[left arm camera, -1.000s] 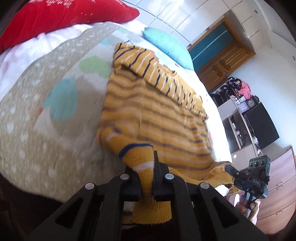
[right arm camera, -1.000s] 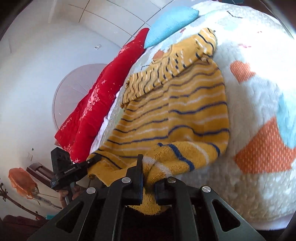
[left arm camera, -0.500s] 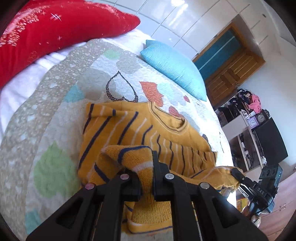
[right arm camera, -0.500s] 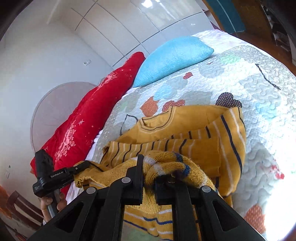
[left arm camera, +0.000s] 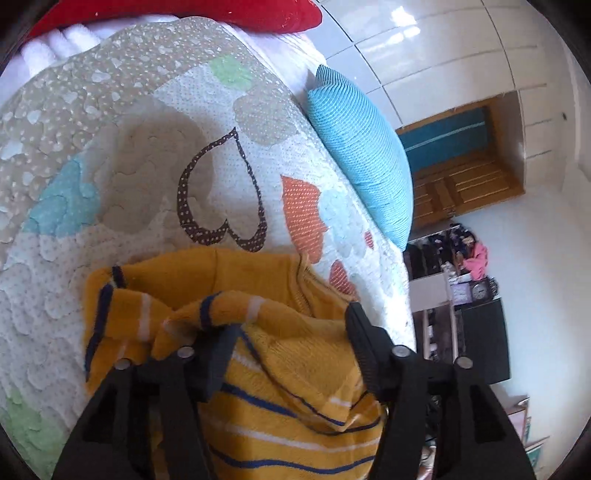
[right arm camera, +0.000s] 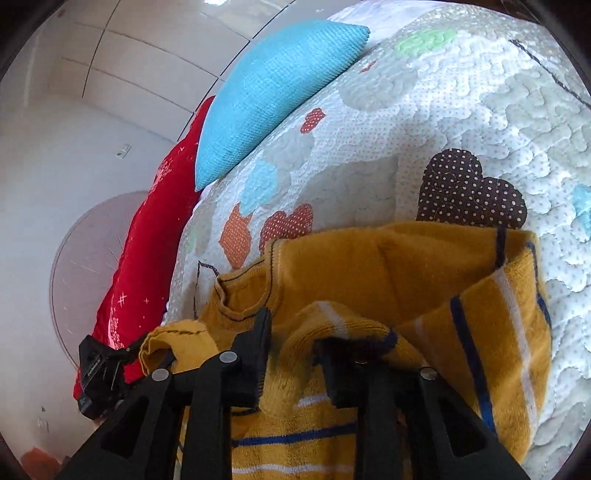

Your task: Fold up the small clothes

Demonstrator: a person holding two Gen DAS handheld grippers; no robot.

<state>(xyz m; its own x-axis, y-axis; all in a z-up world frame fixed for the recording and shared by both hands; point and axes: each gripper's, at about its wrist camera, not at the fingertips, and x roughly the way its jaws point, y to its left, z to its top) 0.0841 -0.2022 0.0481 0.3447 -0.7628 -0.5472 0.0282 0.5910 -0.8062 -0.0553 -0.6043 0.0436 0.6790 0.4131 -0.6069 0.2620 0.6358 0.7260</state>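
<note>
Found the left tool (left arm camera: 291, 354) spread wide, clasping nothing, low over the yellow striped sweater (left arm camera: 295, 424). Found the right tool (right arm camera: 295, 354) parted too, with the hem draped loose over one finger. Judged the hem-to-collar fold as laid on the bed's quilt (left arm camera: 147, 155); reckoned next on drawing both tools clear without dragging knit, then smoothing. Noted beyond a red pillow (left arm camera: 258, 14), blue cushion (left arm camera: 362, 147), wooden door (left arm camera: 461, 177), cluttered shelves (left arm camera: 461, 266).
</note>
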